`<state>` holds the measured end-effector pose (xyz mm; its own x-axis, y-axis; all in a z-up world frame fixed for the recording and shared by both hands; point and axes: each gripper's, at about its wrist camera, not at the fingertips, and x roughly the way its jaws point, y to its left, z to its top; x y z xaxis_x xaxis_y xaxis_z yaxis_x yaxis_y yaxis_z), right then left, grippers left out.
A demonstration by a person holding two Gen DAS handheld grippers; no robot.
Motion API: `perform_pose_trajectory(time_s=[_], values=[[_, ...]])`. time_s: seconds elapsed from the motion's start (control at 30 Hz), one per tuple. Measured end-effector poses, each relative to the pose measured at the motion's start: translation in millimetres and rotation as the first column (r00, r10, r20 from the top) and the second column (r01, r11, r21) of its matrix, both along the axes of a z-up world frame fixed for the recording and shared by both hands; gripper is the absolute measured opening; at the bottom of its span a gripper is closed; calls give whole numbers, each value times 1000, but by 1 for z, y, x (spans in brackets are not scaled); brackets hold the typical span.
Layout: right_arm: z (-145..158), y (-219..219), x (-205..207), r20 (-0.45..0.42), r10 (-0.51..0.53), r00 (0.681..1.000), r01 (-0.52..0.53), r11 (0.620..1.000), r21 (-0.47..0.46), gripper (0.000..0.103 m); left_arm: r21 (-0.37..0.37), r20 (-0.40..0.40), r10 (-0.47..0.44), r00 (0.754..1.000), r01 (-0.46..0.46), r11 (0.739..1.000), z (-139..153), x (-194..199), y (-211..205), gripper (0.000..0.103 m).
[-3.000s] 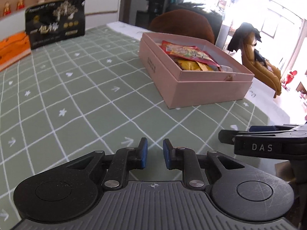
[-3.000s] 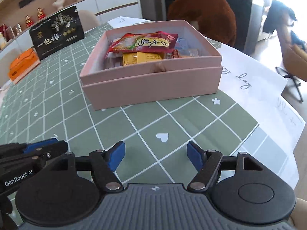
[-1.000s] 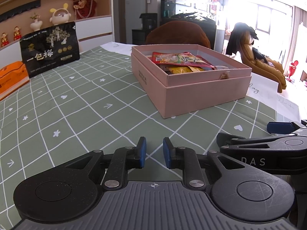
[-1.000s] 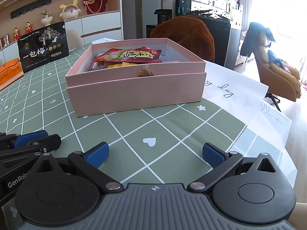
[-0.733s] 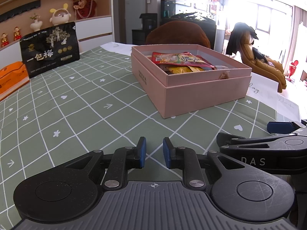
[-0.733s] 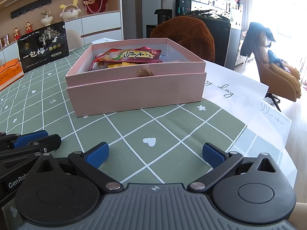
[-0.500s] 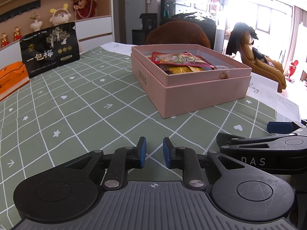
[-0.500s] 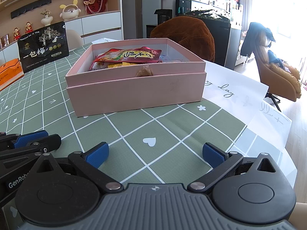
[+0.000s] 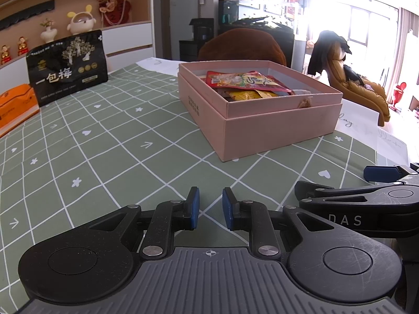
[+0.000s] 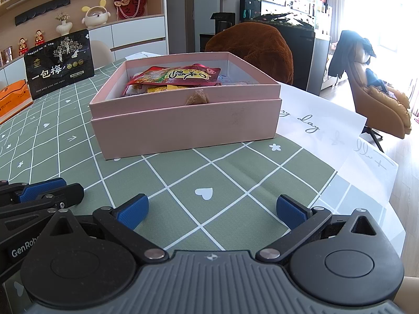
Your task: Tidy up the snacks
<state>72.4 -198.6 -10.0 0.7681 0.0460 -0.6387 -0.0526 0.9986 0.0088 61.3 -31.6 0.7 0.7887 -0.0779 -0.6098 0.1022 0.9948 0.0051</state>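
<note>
A pink open box [image 9: 275, 128] [image 10: 183, 128] stands on the green checked tablecloth [image 9: 104, 141]. It holds several snack packets, with a red packet [image 9: 243, 79] [image 10: 178, 74] on top. My left gripper [image 9: 210, 208] is low over the cloth, in front of the box; its jaws stand a narrow gap apart with nothing between them. My right gripper [image 10: 212, 210] is wide open and empty, also in front of the box. Each gripper shows at the edge of the other's view.
A black snack bag [image 9: 68, 68] [image 10: 60, 68] stands at the far left, next to an orange box [image 9: 15, 107] [image 10: 13, 99]. White lettered paper [image 10: 322, 128] lies right of the pink box at the table edge. A brown chair [image 10: 254, 49] stands behind.
Over three seconds both grippers dropped lower and drew back level from the box, and the right gripper opened wider. In the last second nothing has moved.
</note>
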Motion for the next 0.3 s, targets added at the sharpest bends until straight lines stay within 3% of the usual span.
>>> perform_pose_trajectory(time_s=[0.3], values=[[0, 0, 0, 0, -1, 1000, 1, 1000, 0, 103, 3, 1, -24, 1000, 24, 1000, -1, 1, -1, 23]])
